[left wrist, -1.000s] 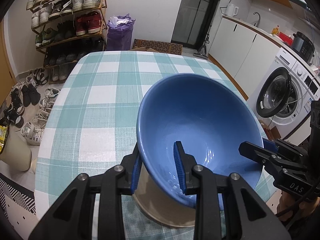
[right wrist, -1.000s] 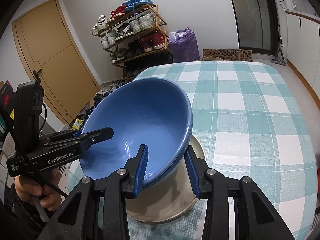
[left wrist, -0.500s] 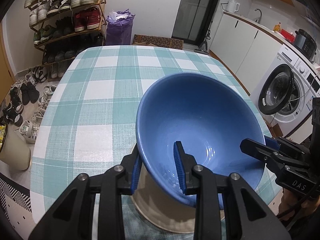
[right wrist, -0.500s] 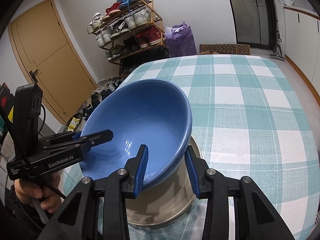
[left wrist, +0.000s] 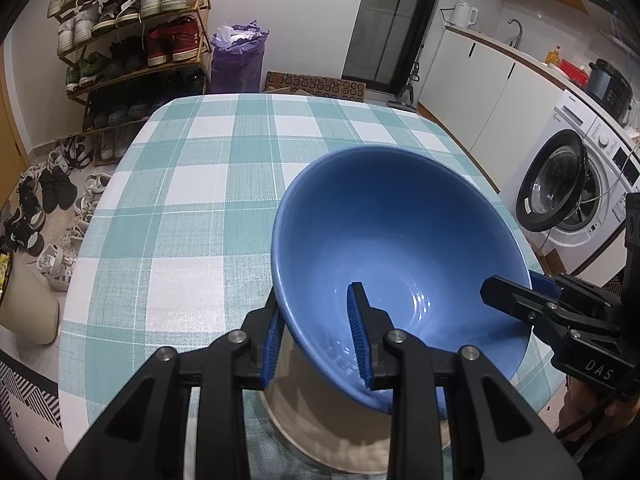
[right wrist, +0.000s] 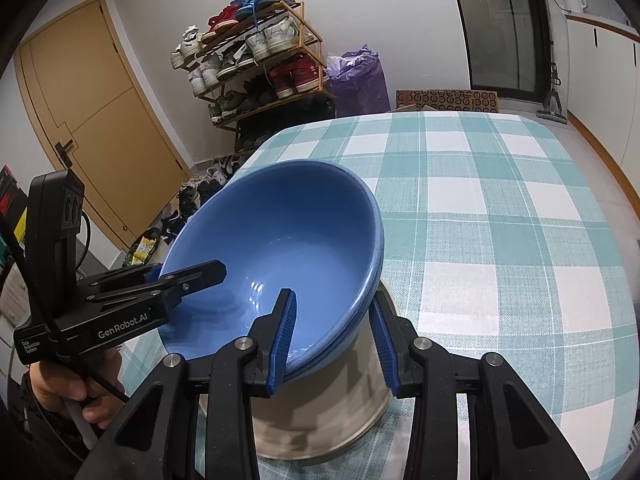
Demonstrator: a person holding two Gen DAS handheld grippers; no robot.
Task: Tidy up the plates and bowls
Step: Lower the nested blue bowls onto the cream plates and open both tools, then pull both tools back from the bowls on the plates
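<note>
A large blue bowl [left wrist: 400, 248] hangs tilted over the near part of the checked table [left wrist: 192, 208]. My left gripper [left wrist: 316, 340] is shut on its near-left rim, one pad inside and one outside. In the right wrist view the same bowl [right wrist: 280, 240] shows a second blue rim nested just beneath it, and my right gripper [right wrist: 332, 340] is shut on the near-right rim. Each gripper appears in the other's view, the right gripper [left wrist: 520, 304] and the left gripper [right wrist: 188, 276]. A cream-white dish [right wrist: 320, 408] sits directly under the bowl; I cannot tell whether they touch.
The teal-and-white cloth stretches away beyond the bowl. A shoe rack [left wrist: 132, 32] and purple bag [left wrist: 238, 60] stand past the far edge, and a washing machine [left wrist: 568, 188] to the right. A hand [right wrist: 72, 392] holds the left gripper's handle.
</note>
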